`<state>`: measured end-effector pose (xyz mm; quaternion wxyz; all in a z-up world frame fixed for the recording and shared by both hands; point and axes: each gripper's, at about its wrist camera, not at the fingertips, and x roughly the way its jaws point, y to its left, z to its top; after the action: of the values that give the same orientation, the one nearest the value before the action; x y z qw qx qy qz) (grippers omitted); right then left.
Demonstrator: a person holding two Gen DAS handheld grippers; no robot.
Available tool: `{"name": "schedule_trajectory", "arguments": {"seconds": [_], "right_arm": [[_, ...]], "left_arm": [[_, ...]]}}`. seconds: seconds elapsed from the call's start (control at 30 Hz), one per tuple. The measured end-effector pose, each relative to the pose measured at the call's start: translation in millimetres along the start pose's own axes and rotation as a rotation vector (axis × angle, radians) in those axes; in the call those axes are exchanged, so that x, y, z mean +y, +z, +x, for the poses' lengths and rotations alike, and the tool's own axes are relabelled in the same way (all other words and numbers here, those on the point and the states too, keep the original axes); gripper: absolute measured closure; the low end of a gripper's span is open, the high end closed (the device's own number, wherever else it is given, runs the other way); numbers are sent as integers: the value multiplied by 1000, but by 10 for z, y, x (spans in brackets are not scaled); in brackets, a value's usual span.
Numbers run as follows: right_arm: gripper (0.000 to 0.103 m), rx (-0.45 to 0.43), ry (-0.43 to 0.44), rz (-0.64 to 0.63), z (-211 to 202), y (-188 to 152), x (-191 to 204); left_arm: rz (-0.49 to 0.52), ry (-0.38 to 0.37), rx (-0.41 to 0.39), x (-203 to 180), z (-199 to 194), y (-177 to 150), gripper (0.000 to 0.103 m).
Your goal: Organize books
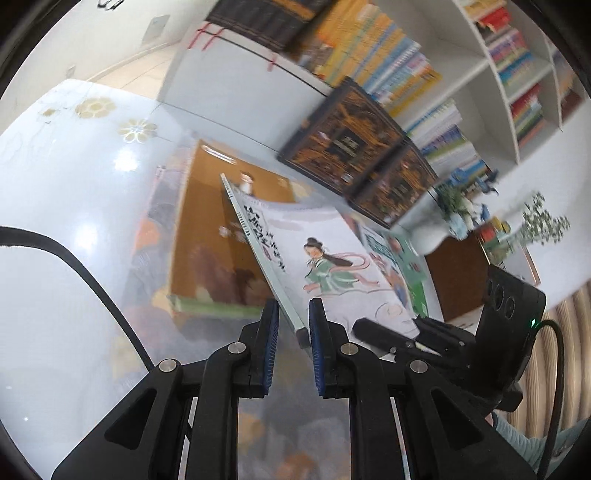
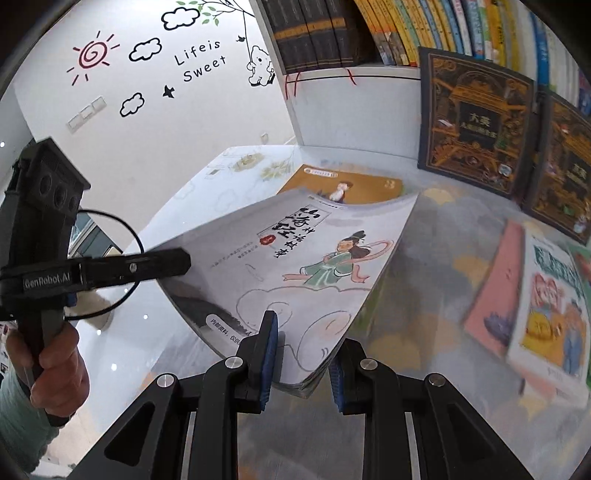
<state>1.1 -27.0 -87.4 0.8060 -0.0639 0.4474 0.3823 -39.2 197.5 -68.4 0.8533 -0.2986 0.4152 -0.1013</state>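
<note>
I carry the grey picture book (image 2: 295, 258) level above the glossy table (image 1: 74, 221), both grips even so it won't sag or twist; left gripper (image 1: 293, 314) pinches its spine edge, right gripper (image 2: 303, 343) clamps its lower corner; both tilt downward toward the orange book (image 2: 369, 186).

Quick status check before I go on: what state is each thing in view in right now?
Left tongs: shut on the grey picture book's spine edge.
Right tongs: shut on the same book's near corner.
Grey picture book: closed, lifted off the table, tilted.
Orange book: closed, flat on the table.
Two dark ornate books: upright, leaning against the shelf.
Shelf books: standing, spines out.
</note>
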Motion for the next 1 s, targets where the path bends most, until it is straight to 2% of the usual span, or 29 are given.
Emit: {"name": "schedule_trajectory", "arguments": {"seconds": [0.17, 0.3, 0.6, 0.73, 0.77, 0.9, 1.0], "right_arm": [[79, 19, -4, 4, 301, 316, -127], [78, 48, -17, 18, 528, 454, -210], [77, 142, -20, 62, 818, 375, -267], [63, 197, 6, 138, 836, 378, -450], [63, 205, 4, 162, 797, 373, -509], [62, 171, -24, 243, 627, 317, -739], [62, 185, -100, 300, 657, 290, -903]], "left_arm": [[-64, -16, -3, 327, 194, 237, 90], [-95, -8, 12, 491, 343, 273, 90], [-156, 8, 46, 742, 436, 165, 90], [-185, 16, 29, 858, 353, 155, 90], [-200, 16, 18, 900, 313, 153, 90], [-237, 59, -16, 1030, 275, 186, 90], [-292, 99, -31, 1141, 323, 207, 90]]}}
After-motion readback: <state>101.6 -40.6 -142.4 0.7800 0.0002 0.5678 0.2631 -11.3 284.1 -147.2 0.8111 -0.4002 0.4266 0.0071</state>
